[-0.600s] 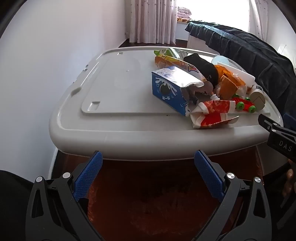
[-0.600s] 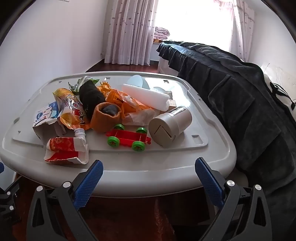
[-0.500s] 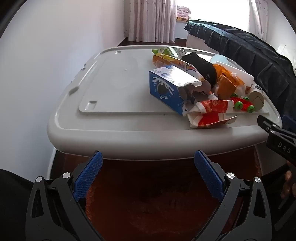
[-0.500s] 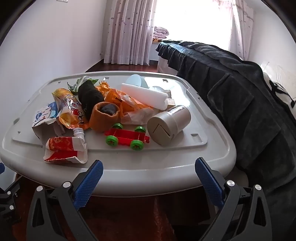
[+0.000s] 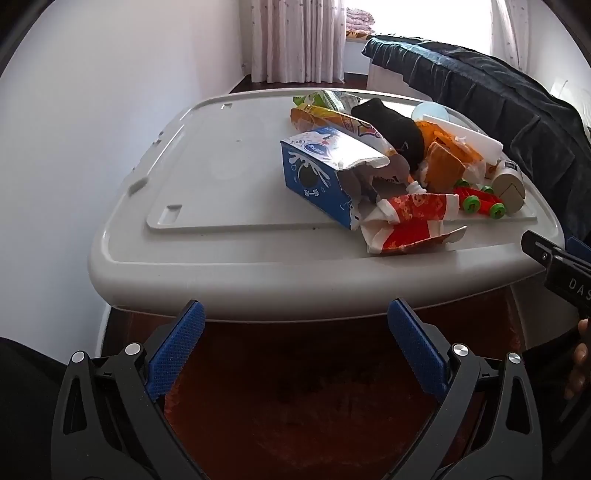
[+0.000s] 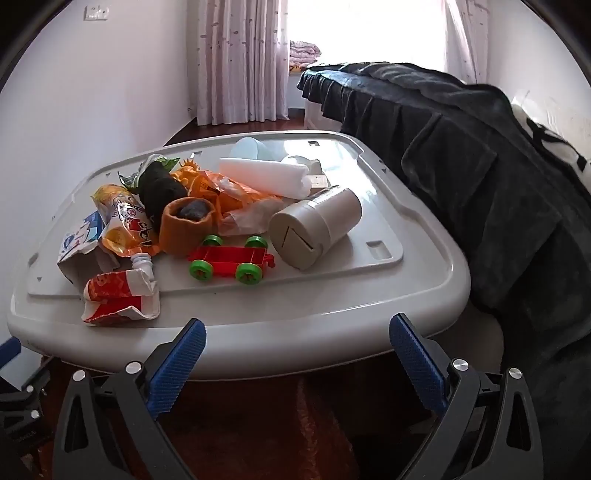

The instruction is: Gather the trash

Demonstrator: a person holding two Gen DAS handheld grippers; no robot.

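Grey lid (image 6: 424, 295) piled with trash; you're hovering both claws spread, empty. Crumpled red wrapper (image 6: 118, 301) at ten o'clock is probably first.

Left gripper (image 5: 295, 332) sits a little farther back from the grey lid (image 5: 229, 258), more of the lid's near edge in its view, right gripper (image 6: 297, 347) slightly closer to the lid, the red toy cart (image 6: 231, 260) and beige canister (image 6: 316, 230) showing larger.

We see daylight entering through the window (image 6: 369, 33), which is overexposed to plain white. The counter (image 6: 424, 266) shows soft glare, and the floor (image 5: 303, 398) beneath lies dim. Fisheye distortion bends the edges; corners vignette to black.
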